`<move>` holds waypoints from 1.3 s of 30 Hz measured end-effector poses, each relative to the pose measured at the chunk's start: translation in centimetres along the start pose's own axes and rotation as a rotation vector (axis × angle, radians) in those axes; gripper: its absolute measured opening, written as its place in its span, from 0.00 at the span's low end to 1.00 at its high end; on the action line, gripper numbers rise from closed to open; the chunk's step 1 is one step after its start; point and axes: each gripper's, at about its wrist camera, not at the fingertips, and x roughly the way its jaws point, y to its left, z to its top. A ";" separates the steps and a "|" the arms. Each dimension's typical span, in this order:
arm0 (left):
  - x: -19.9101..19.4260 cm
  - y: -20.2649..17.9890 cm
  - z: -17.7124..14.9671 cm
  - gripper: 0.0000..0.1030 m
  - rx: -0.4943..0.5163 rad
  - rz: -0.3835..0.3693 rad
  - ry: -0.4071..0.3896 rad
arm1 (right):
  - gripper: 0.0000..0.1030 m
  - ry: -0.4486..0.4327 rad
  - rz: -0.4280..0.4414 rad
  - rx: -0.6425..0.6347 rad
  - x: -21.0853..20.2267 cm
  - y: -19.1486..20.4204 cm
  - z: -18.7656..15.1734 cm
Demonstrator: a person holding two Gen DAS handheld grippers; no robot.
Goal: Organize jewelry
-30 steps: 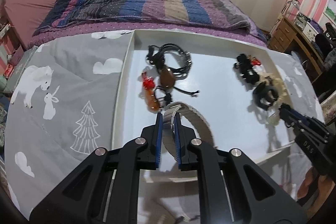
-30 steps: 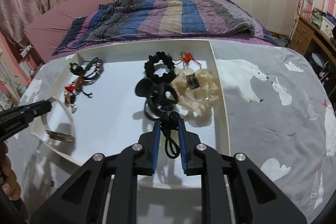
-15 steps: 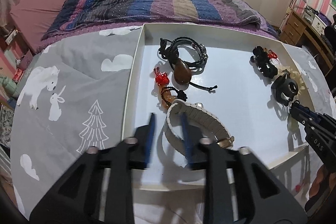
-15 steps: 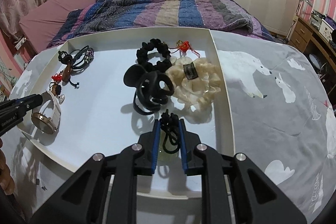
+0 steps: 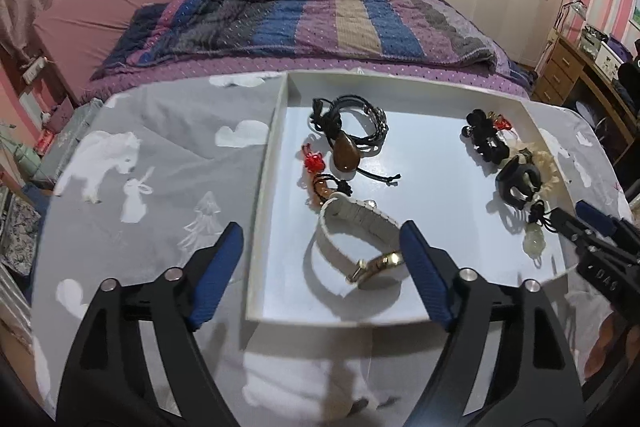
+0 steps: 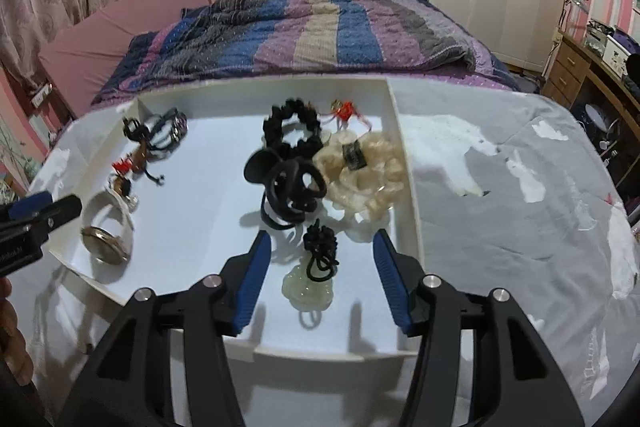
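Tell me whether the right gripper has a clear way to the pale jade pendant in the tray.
Probably yes. The right gripper is open, and the pale jade pendant with its black knotted cord lies between its fingers, on the white tray. Nothing covers it; the black claw clip sits farther back.

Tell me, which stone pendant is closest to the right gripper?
The pale green pendant on the black knotted cord, lying in the tray between the open right gripper fingers. The brown teardrop pendant lies far off at the tray's left side.
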 end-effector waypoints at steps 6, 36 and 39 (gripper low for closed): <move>-5.2 1.1 -1.6 0.93 -0.019 0.022 -0.064 | 0.81 -0.058 -0.013 -0.011 -4.7 0.3 -0.6; -17.7 0.5 -16.8 0.97 0.036 0.029 -0.273 | 0.98 -0.223 -0.040 -0.031 -17.1 2.5 -13.5; -17.3 0.9 -16.9 0.97 0.029 0.039 -0.270 | 0.98 -0.240 -0.073 -0.049 -17.1 2.7 -13.6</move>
